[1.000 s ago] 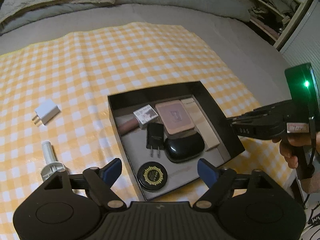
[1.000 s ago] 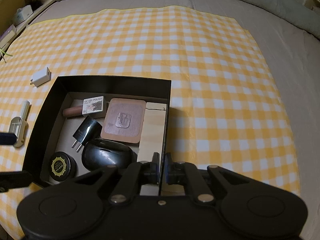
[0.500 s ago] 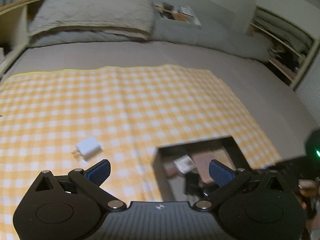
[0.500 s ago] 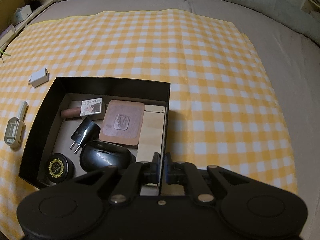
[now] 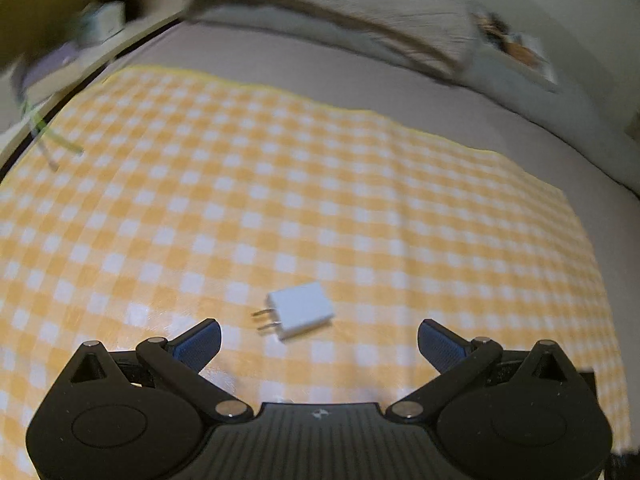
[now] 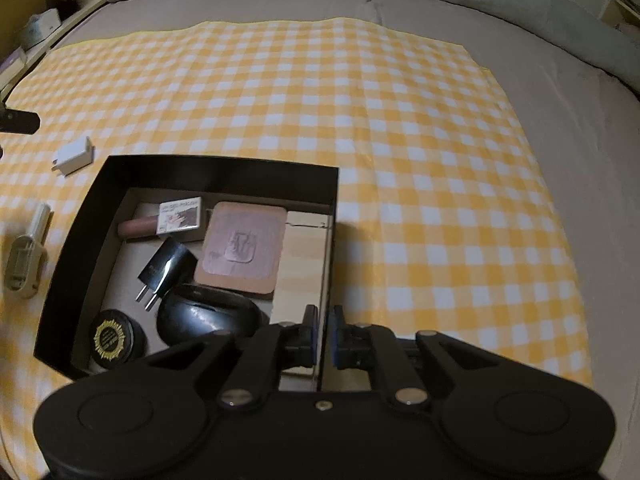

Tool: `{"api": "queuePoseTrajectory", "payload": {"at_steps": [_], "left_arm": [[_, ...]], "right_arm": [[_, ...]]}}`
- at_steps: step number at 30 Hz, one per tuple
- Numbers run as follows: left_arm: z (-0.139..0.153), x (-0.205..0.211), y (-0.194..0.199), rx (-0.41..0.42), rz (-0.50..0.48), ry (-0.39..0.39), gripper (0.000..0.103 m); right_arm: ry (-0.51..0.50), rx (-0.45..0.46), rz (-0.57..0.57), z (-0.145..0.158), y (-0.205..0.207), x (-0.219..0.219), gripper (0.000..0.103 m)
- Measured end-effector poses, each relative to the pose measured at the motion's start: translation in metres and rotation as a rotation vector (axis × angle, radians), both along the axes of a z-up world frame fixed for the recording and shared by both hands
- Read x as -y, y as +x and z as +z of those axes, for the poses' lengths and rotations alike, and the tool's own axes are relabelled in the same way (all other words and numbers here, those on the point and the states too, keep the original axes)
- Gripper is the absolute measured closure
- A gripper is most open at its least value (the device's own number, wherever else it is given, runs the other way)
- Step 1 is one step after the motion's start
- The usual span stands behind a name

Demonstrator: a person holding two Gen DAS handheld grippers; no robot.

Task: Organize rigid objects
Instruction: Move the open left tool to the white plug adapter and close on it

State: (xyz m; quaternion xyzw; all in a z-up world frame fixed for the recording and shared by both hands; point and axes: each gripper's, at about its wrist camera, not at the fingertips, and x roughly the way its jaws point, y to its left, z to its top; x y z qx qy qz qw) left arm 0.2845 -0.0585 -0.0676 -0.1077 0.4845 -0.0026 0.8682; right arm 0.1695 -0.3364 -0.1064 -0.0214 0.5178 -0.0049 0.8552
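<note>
Left gripper (image 5: 319, 339): my jaws had just opened wide, empty, near the white charger (image 5: 299, 311).
Right gripper (image 6: 323, 334): I pinched the black box (image 6: 335, 216) wall.

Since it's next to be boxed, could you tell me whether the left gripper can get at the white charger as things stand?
Probably yes: the left gripper is open, the white charger lies alone on the checked cloth just ahead.

Small white box (image 6: 179, 215) in black tray (image 6: 224, 168): print blurred, unreadable.

Left tool (image 5: 319, 340) angled downward, jaws spread wide and empty; right tool (image 6: 323, 334) pinched shut.
</note>
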Motion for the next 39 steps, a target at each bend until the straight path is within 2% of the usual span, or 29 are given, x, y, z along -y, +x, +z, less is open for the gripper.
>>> {"api": "queuePoseTrajectory", "payload": {"at_steps": [4,9,19,24,26,28,34,37,39], "left_arm": [[-0.015,-0.002,0.015,-0.041,0.067,-0.004,0.0],[-0.034,0.001,0.031,-0.062,0.136,0.024,0.0],[-0.067,0.01,0.054,-0.091,0.212,0.096,0.0],[-0.077,0.015,0.058,-0.113,0.188,0.136,0.001],[-0.079,0.017,0.06,-0.109,0.168,0.158,0.004],[-0.079,0.021,0.06,-0.104,0.139,0.18,0.011],[-0.078,0.027,0.06,-0.1,0.115,0.2,0.02],[-0.076,0.029,0.059,-0.097,0.103,0.195,0.033],[-0.072,0.03,0.058,-0.095,0.097,0.18,0.036]], "right_arm": [[0.004,0.008,-0.009,-0.002,0.001,0.001,0.096],[0.033,-0.023,0.007,-0.005,0.001,0.0,0.089],[0.023,-0.018,-0.002,-0.003,0.0,0.0,0.096],[0.026,-0.008,-0.023,-0.002,0.001,0.003,0.1],[0.023,-0.007,-0.022,0.0,0.001,0.003,0.1],[0.025,-0.007,-0.02,-0.001,0.0,0.003,0.1],[0.025,-0.007,-0.022,-0.001,0.0,0.002,0.1],[0.02,-0.011,-0.021,-0.001,0.0,0.001,0.1],[0.014,-0.012,-0.019,-0.001,0.0,-0.001,0.1]]}}
